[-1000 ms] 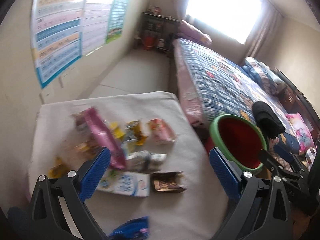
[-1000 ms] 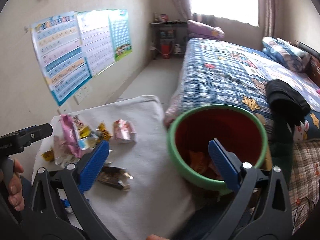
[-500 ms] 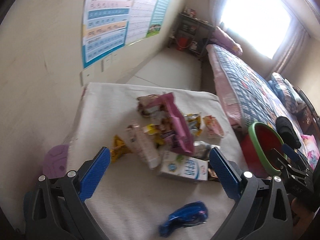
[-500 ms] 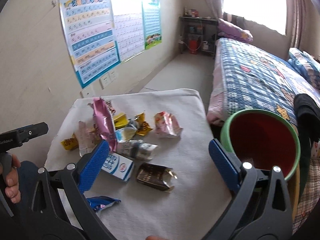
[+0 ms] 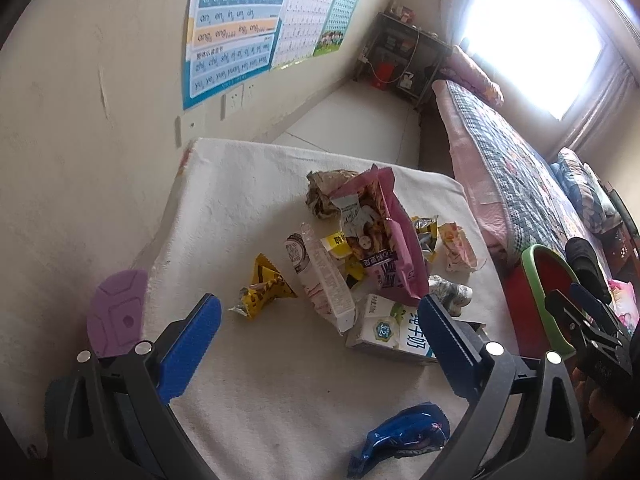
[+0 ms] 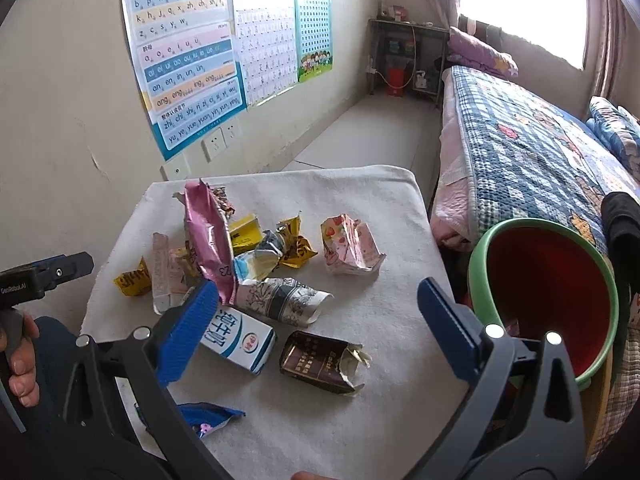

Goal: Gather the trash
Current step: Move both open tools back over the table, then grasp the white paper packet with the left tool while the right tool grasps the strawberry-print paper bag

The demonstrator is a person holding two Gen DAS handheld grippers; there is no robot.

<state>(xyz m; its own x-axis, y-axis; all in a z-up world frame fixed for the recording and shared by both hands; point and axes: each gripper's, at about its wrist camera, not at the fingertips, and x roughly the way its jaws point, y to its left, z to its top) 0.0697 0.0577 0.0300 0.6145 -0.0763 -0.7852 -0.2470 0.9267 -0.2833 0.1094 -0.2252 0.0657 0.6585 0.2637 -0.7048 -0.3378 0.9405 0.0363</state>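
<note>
Both tongs gape empty; left gripper (image 5: pixel 318 346) nearest the yellow wrapper (image 5: pixel 264 293), dead ahead near table's (image 5: pixel 224 184) left edge.

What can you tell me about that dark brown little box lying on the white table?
The dark brown box looks like a small cardboard carton, glossy, with faint gold print. It lies flat on the white cloth-covered table, near its front. One end is torn open, showing crumpled pale lining. It seems empty and slightly crushed. The milk carton lies just to its left, close but apparently apart; the red bucket stands off to its right. Neither gripper touches it. The left camera shows only a sliver of it.
</note>
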